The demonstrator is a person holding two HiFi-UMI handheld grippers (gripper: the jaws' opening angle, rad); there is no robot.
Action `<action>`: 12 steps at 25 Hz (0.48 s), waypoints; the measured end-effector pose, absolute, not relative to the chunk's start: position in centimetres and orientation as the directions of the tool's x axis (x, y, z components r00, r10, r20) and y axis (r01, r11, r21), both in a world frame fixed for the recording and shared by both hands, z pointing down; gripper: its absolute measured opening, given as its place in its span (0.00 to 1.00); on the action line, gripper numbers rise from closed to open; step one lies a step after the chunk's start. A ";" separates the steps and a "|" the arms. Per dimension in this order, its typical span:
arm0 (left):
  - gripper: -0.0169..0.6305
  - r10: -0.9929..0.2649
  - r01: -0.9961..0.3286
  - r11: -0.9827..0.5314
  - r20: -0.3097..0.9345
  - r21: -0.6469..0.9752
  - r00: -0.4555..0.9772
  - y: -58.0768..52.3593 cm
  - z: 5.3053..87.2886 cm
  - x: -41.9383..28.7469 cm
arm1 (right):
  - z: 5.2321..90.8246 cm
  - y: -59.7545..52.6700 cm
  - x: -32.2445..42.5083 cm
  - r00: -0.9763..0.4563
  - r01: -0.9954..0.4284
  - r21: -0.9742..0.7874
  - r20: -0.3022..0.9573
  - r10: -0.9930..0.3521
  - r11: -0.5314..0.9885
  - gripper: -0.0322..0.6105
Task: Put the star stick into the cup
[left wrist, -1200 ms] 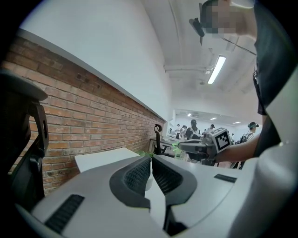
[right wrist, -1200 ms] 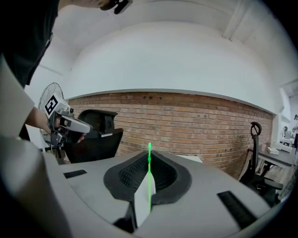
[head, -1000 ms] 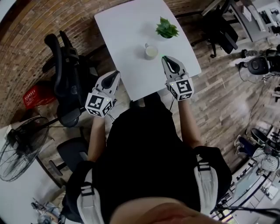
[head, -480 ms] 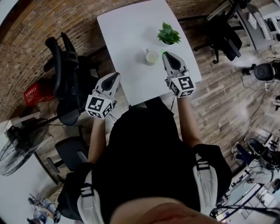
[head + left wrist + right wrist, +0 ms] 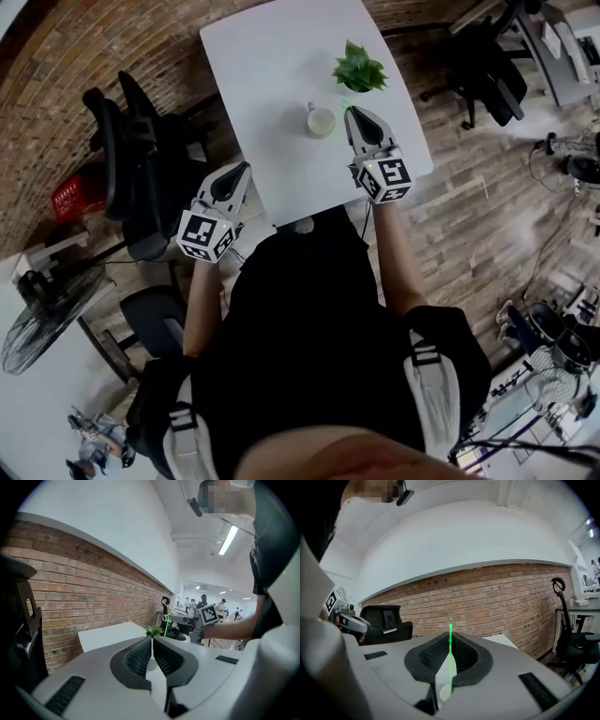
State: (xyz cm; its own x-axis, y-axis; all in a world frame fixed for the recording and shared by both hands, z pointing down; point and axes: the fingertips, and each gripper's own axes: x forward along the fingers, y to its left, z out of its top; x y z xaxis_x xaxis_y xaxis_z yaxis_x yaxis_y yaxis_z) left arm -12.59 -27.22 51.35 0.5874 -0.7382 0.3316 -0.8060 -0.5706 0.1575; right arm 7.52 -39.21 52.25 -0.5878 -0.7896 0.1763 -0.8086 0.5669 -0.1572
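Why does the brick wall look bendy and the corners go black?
Right gripper view: the wide lens bows the brick wall and blackens the corners; the star stick glows bright green. Left gripper view: same dark corners, and the ceiling light glares. Head view: the table edges bend slightly.

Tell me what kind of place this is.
Probably an open-plan office or lab: a brick wall, office chairs beside a white table, and people among desks farther back.

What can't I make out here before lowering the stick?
- Right gripper view: star stick lower end, hidden behind the jaws of the right gripper.
- Head view: stick is a tiny green fleck; whether it is over the cup, too small.
- Head view: cup contents, too small.
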 end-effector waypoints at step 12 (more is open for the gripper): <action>0.07 -0.706 -0.790 -0.596 0.375 0.142 0.600 -29.1 51.9 -10.8 | 57.4 -40.2 8.8 -0.583 -0.808 -0.264 0.232 -0.779 0.526 0.07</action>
State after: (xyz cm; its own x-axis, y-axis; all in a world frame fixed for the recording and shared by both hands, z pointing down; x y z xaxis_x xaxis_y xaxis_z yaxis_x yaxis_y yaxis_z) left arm -10.83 -29.10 51.86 0.6003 -0.7064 0.3751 -0.7902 -0.5962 0.1419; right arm 8.75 -40.24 57.40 -0.5830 -0.7786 0.2321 -0.8082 0.5265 -0.2640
